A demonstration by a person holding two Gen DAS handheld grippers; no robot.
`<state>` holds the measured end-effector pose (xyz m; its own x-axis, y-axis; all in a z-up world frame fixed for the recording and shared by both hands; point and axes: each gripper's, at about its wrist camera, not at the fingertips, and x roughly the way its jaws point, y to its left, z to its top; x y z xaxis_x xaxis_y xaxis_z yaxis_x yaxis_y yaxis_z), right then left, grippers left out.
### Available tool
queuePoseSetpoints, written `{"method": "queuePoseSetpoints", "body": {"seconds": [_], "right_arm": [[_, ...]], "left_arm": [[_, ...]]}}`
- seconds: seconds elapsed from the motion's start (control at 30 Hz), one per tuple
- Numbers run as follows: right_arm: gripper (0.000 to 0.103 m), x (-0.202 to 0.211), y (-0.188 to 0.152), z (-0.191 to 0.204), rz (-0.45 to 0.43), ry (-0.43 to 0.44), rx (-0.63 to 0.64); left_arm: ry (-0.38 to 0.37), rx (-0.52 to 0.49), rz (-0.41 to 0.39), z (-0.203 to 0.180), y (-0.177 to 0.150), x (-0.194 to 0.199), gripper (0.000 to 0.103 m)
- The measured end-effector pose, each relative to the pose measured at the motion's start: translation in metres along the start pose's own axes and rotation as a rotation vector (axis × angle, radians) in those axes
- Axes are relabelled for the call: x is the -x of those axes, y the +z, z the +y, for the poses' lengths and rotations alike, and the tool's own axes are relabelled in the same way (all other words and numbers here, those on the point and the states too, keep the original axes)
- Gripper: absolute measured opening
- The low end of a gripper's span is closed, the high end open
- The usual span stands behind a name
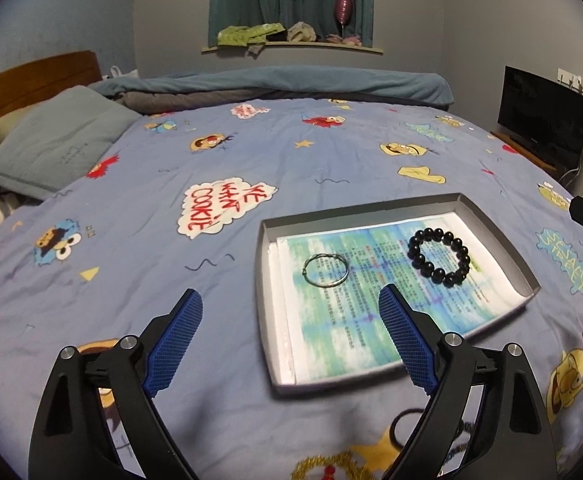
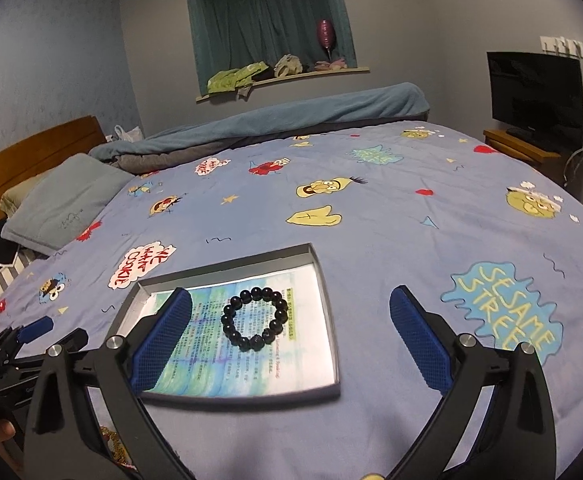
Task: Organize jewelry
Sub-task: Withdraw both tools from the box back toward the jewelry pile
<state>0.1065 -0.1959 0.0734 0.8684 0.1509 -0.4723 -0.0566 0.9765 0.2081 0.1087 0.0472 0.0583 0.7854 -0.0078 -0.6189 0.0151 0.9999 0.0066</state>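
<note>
A shallow grey box lid [image 1: 265, 280] lined with printed paper lies on the bed. A black bead bracelet [image 1: 439, 256] and a thin wire ring [image 1: 326, 271] lie inside it. My left gripper [image 1: 289, 298] is open and empty, above the lid's near left edge. A black loop [image 1: 407, 426] and gold tinsel [image 1: 323, 466] lie on the sheet below it. In the right wrist view the lid [image 2: 333, 344] and bracelet [image 2: 254, 318] show; my right gripper [image 2: 291, 296] is open and empty above them. The left gripper [image 2: 35, 330] shows at far left.
The blue cartoon bedsheet [image 1: 131, 200] covers the bed. A grey pillow [image 1: 51, 140] and wooden headboard [image 1: 31, 80] are at the left, a folded blue blanket [image 1: 271, 80] at the back. A television [image 2: 535, 96] stands on a wooden stand at right.
</note>
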Motion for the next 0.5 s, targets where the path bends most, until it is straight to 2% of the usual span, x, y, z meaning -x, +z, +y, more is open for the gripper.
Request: {"method": "queuePoseSetpoints", "body": {"seconds": [0.5], "right_arm": [[0.098, 0.027, -0.039, -0.022, 0.028, 0.010, -0.032]], "left_arm": [[-0.019, -0.022, -0.012, 0.013, -0.035, 0.038, 0.091]]}}
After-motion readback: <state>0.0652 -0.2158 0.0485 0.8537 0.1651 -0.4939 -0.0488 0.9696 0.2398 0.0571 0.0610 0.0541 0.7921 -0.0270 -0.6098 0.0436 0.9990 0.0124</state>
